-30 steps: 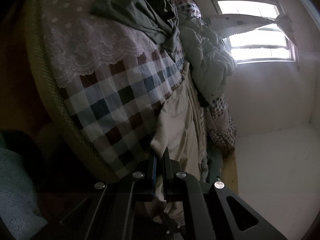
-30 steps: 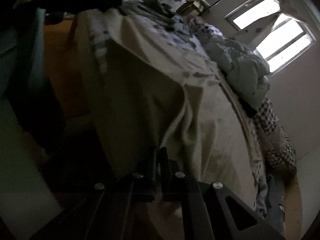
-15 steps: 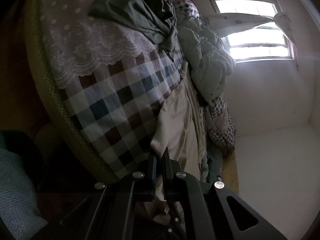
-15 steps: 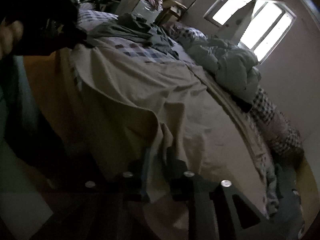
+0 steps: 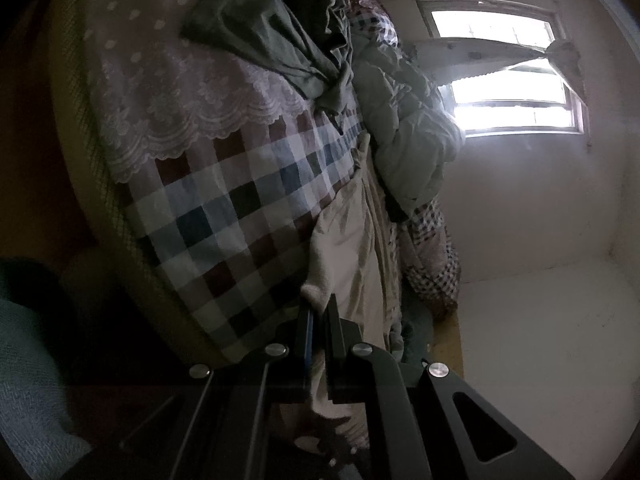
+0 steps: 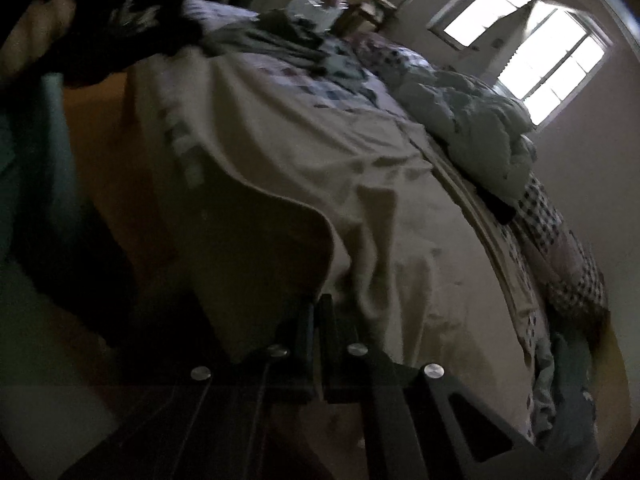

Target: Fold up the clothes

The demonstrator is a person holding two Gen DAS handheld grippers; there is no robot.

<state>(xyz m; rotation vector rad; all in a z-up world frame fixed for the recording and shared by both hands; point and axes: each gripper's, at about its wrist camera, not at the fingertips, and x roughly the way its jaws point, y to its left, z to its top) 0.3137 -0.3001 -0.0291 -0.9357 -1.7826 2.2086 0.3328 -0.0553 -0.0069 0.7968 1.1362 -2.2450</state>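
Since the earlier frame, left wrist view: nothing has shifted; left tool (image 5: 319, 312) remains clamped on a corner of the cream garment (image 5: 352, 248), which runs ahead of its tips over the checked bed cover (image 5: 224, 216). Right wrist view: right tool (image 6: 316, 312) briefly parted, has just closed again, and now looks pinched on the garment's near hem. Judged step: both corners secured for a fold. Next move calls for lifting together, keeping the cloth taut.

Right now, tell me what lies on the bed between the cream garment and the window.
In both wrist views, a bunched pale green quilt lies along the far side of the cream garment, between it and the window; a small-checked blanket lies beside the quilt.
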